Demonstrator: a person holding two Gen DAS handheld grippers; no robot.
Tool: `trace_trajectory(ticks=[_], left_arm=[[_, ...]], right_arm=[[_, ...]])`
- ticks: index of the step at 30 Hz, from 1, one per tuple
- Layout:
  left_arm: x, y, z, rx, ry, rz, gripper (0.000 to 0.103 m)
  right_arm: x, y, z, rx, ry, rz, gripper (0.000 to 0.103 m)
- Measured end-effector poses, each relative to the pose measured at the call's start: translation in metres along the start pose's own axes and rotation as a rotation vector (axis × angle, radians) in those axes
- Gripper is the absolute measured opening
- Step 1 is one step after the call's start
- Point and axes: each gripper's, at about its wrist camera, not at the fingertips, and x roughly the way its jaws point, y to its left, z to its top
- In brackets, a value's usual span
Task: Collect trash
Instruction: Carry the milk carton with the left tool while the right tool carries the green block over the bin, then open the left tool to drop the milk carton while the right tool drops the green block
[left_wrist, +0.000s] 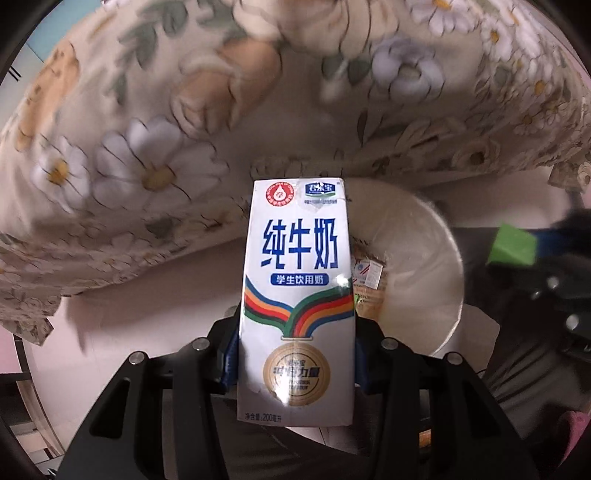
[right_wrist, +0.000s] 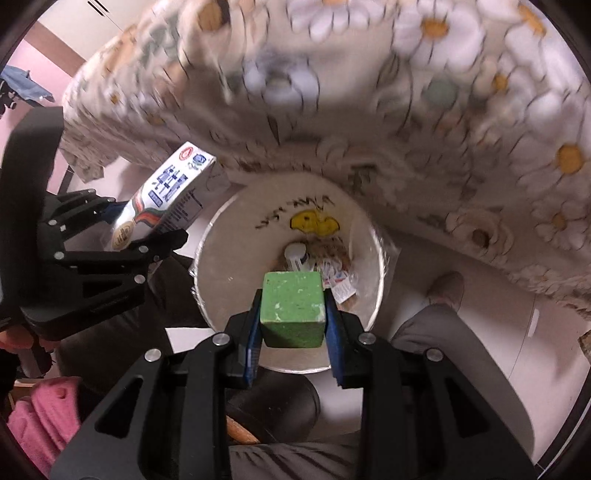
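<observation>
A home room: a floral daisy-print tablecloth (right_wrist: 424, 122) hangs over the table's edge above a white waste bin (right_wrist: 236, 258), with pink walls (right_wrist: 33, 62) and hung clothes (right_wrist: 22, 86).

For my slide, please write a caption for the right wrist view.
Right gripper holds a green block above the white bin; left gripper brings a milk carton.
</observation>
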Motion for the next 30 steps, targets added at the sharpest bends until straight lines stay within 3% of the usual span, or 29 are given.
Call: trace_trajectory(ticks=[14,30], left_arm=[[0.058,0.006,-0.007,-0.084,0.108,-0.035,0.049],[0.107,0.004,-0.005,-0.135,0.188,-0.074,0.049]], right_arm=[[0.066,-0.012,-0.008,0.06,0.118,0.012,0.032],[0.109,-0.022,-0.01,0.103,0.205,0.029,0.032]])
